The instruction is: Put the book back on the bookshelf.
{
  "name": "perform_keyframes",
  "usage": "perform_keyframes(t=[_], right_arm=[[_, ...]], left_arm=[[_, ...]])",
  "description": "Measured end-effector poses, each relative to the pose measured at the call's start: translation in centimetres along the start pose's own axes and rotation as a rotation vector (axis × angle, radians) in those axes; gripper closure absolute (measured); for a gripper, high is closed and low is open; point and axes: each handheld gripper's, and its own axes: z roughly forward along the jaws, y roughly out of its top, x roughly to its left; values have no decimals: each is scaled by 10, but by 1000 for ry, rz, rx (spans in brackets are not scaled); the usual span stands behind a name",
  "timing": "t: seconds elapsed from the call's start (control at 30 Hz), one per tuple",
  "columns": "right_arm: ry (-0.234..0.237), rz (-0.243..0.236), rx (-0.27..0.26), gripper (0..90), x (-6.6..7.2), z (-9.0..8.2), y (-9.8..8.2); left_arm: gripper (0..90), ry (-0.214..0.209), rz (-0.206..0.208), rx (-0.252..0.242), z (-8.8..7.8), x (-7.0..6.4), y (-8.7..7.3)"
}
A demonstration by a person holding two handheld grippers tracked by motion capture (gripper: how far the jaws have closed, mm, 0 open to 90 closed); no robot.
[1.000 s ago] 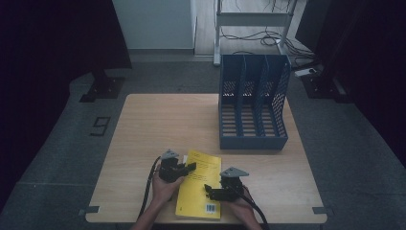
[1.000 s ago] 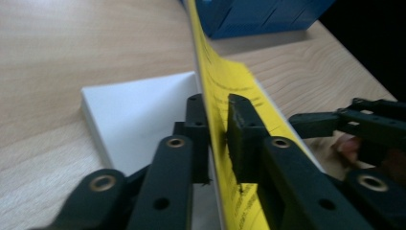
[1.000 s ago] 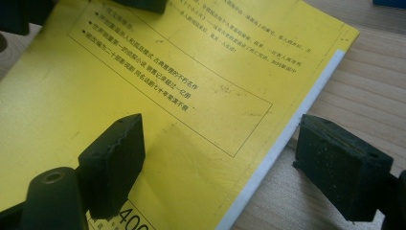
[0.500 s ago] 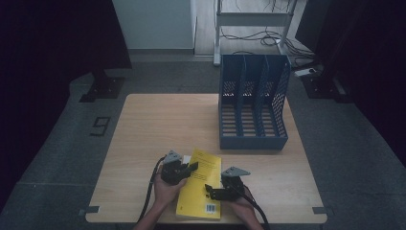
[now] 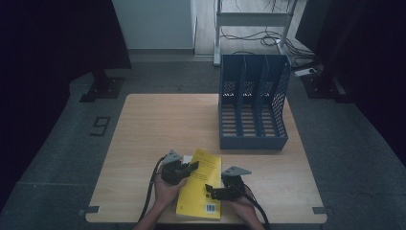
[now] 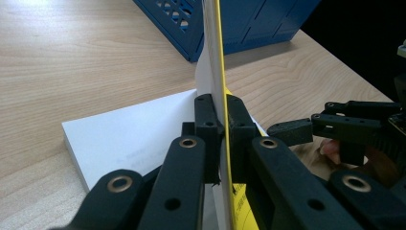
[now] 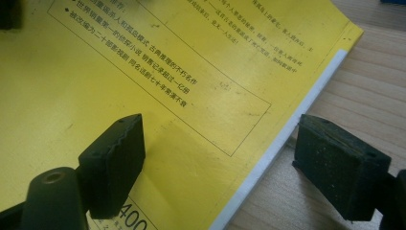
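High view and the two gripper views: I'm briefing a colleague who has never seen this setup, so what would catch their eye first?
The yellow book at the near edge of the wooden table stands out most. The left gripper has just closed on its lifted cover, while the right gripper straddles the book's edge with jaws wide apart. Next comes the blue file rack, upright at the far right of the table.

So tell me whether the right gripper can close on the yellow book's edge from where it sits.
Probably yes. The right gripper stands open, one jaw over the yellow book, the other over bare table past its white page edge; nothing lies between them.
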Motion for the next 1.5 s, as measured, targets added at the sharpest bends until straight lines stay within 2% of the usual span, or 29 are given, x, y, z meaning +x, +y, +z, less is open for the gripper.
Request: perform_keyframes(t=[0.17, 0.27, 0.3, 0.33, 0.37, 0.47, 0.57, 0.63, 0.77, 0.93, 1.13, 1.3, 1.5], right_arm=[[-7, -3, 3, 175, 1, 0, 0], [-15, -6, 1, 179, 2, 0, 0], [-15, -6, 1, 179, 2, 0, 0], [-14, -7, 2, 179, 2, 0, 0], [-14, -7, 2, 179, 2, 0, 0], [-19, -16, 4, 175, 3, 0, 0], [-21, -16, 5, 175, 3, 1, 0], [-22, -15, 5, 176, 3, 1, 0], [-20, -14, 4, 175, 3, 1, 0], [-17, -14, 2, 175, 2, 0, 0], [-15, -13, 3, 173, 2, 0, 0], [-5, -8, 3, 176, 1, 0, 0], [15, -19, -27, 175, 0, -5, 1]], left_arm=[[833, -19, -16, 9, 2, 1, 0], [749, -31, -30, 33, 6, 1, -1], [749, -31, -32, 38, 7, 2, -1], [696, -31, -43, 66, 10, 6, 0], [654, -31, -43, 66, 10, 6, 0], [633, -37, -80, 105, 13, 13, -2], [612, -77, -121, 129, 15, 18, -2], [618, -107, -142, 127, 14, 19, -3], [647, -121, -140, 117, 13, 19, -2], [760, -85, -123, 98, 10, 18, -2], [863, -86, -98, 66, 9, 13, -2], [878, -86, -90, 43, 8, 10, -2], [878, -108, -107, 13, 5, 7, 3]])
